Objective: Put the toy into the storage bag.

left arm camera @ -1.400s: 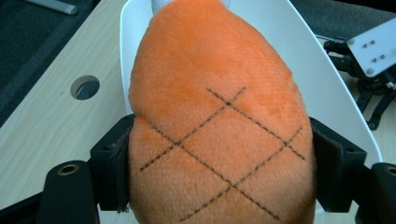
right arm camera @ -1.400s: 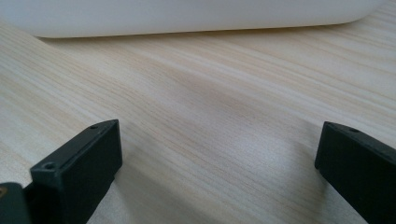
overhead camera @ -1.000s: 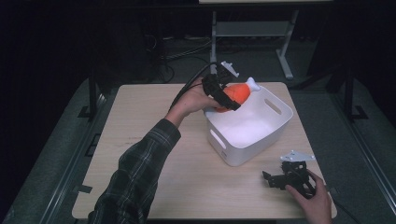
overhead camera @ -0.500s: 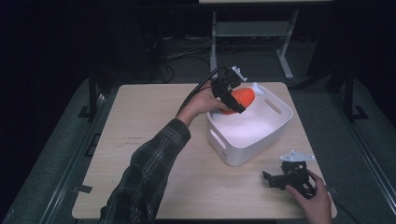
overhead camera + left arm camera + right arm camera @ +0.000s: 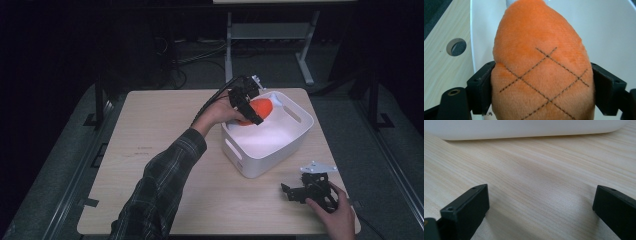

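Note:
An orange plush toy [image 5: 262, 106] with stitched crossing lines hangs over the far left corner of the white bin [image 5: 295, 130]. My left gripper [image 5: 250, 105] is shut on it. In the left gripper view both pads touch the sides of the plush toy [image 5: 539, 37], and the jaws have just been opening with the toy still between them. My right gripper [image 5: 291, 192] rests low at the table's near right corner. In the right gripper view its jaws [image 5: 541, 195] stand open with only bare wood between them.
The light wooden table [image 5: 165, 125] has a round hole [image 5: 456, 47] beside the bin. The bin's near wall [image 5: 524, 130] lies just ahead of the right gripper. A sleeved left forearm [image 5: 170, 165] crosses the table's middle. Dark floor and a desk frame [image 5: 270, 35] lie beyond.
The left hand has carried the orange plush toy to the right and downward, from the bin's left rim to inside its far corner. The right gripper has stayed put.

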A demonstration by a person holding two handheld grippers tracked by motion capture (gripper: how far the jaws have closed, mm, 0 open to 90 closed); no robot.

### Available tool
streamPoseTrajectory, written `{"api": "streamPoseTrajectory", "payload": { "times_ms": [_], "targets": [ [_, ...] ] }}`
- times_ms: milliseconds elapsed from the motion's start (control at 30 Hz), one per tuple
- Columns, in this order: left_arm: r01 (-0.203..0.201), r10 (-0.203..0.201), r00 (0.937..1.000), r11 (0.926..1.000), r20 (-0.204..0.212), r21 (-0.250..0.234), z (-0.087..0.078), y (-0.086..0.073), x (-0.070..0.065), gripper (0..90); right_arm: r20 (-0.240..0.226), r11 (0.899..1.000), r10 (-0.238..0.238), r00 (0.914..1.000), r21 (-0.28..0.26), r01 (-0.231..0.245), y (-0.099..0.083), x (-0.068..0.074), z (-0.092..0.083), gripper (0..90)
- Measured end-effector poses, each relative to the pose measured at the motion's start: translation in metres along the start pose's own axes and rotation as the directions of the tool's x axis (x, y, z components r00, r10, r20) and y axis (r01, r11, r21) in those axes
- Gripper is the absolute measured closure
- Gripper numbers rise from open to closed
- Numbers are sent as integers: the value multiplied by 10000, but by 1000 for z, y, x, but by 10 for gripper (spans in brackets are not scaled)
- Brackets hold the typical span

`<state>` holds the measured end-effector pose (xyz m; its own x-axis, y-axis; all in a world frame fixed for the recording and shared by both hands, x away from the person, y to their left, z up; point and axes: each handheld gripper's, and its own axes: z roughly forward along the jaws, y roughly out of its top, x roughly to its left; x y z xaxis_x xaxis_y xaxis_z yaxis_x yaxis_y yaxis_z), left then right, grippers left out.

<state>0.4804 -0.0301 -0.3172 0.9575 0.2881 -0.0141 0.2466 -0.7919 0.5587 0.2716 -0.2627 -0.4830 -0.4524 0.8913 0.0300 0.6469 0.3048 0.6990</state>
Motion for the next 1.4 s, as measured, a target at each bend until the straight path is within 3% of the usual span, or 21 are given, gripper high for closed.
{"api": "streamPoseTrajectory", "payload": {
  "times_ms": [467, 900, 1400],
  "targets": [
    [129, -140, 9997, 9986, -206, -506, -19, -6, -1, 139, -5, 10000, 1, 10000, -2, -1, 0, 0, 0, 2],
    [169, -211, 9990, 9942, -386, -1058, -59, -34, -4, 140, 0, 10000, 3, 10000, 1, -3, 0, 0, 0, 2],
    [470, -557, 9968, 9887, -576, -1421, -82, -64, -12, 141, -9, 10000, -10, 10000, -8, 10, 0, 0, 0, 2]
  ]
}}
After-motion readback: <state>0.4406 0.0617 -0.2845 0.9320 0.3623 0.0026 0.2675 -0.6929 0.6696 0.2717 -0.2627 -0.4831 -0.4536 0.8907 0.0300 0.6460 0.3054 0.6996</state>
